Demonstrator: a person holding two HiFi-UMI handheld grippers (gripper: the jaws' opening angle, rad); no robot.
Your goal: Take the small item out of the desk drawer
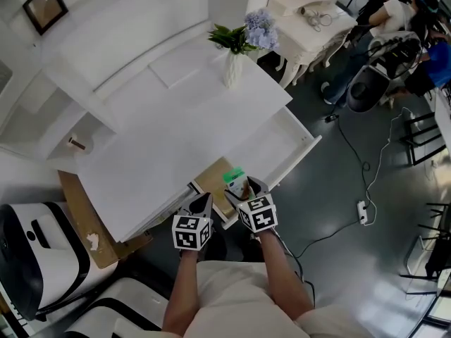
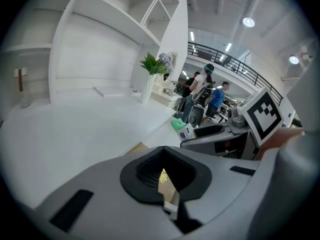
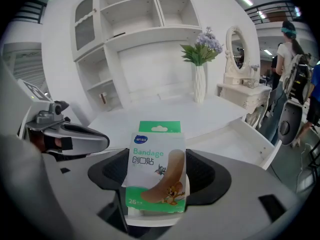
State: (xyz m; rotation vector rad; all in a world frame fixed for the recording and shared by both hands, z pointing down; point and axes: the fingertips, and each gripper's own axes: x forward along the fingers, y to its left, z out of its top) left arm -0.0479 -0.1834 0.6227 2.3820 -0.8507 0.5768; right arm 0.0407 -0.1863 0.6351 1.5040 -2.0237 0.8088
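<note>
My right gripper [image 1: 243,187] [image 3: 157,186] is shut on a small green and white bandage box [image 3: 157,176] [image 1: 235,180] [image 2: 182,129], held upright above the desk's front edge. The white desk [image 1: 176,132] has its drawer [image 1: 310,143] [image 3: 240,144] pulled open to the right; the part of its inside that shows is bare. Just left of the right one, my left gripper [image 1: 203,201] [image 2: 165,176] [image 3: 65,136] has its jaws shut with nothing in them. Below both lies a flat tan box [image 1: 211,178] [image 2: 137,148].
A white vase of flowers [image 1: 232,69] [image 3: 200,84] [image 2: 149,86] stands at the desk's back. A black and white machine [image 1: 35,252] and cardboard [image 1: 84,217] sit left. A power strip and cable [image 1: 363,210] lie on the floor at right. People stand at the far right.
</note>
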